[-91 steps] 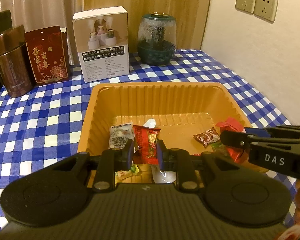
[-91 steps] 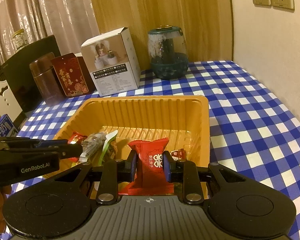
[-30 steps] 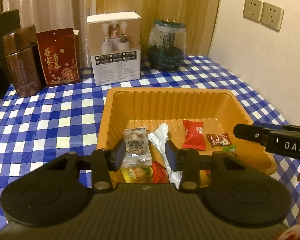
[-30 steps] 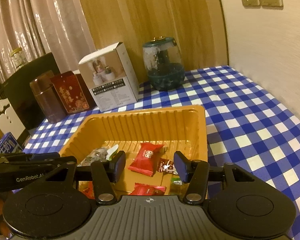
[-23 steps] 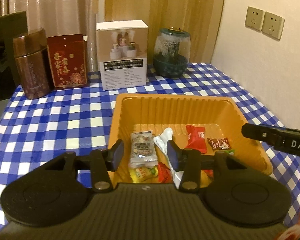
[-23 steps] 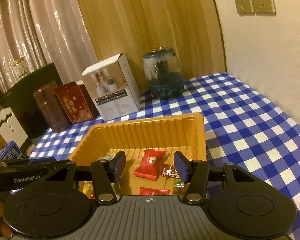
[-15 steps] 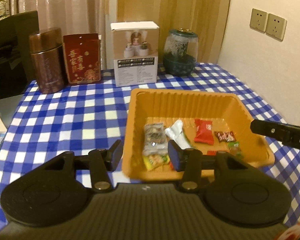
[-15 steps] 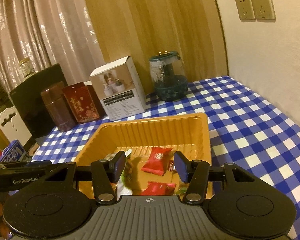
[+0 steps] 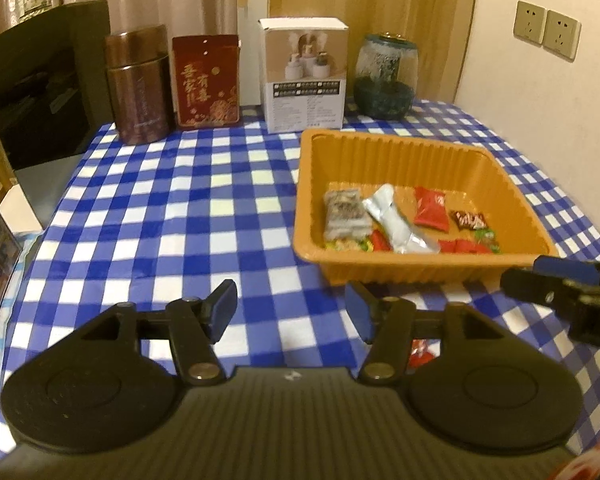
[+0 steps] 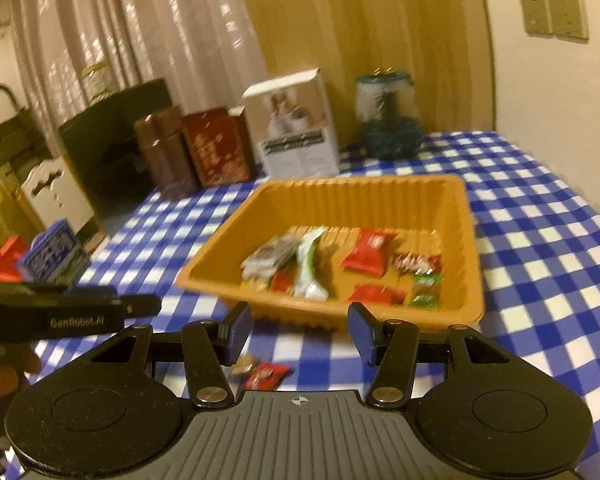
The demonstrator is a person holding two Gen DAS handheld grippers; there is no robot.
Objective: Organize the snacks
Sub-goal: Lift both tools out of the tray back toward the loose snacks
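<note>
Left wrist: brown canister point(image 9: 140, 84), red tin point(image 9: 206, 80), white box point(image 9: 305, 76) behind orange tray point(image 9: 396, 148).

1. orange ribbed plastic tray point(image 9: 412, 270) sits on the blue-and-white checked tablecloth point(image 9: 172, 208), right of centre.
2. wrapped snacks point(image 9: 396, 224) lie in the tray.
3. brown tin point(image 9: 138, 84), red box point(image 9: 206, 80), white carton point(image 9: 305, 74) and glass jar point(image 9: 386, 76) stand behind it.
4. 2 small wrapped candies point(image 10: 260, 372) lie on the cloth before the tray.
</note>
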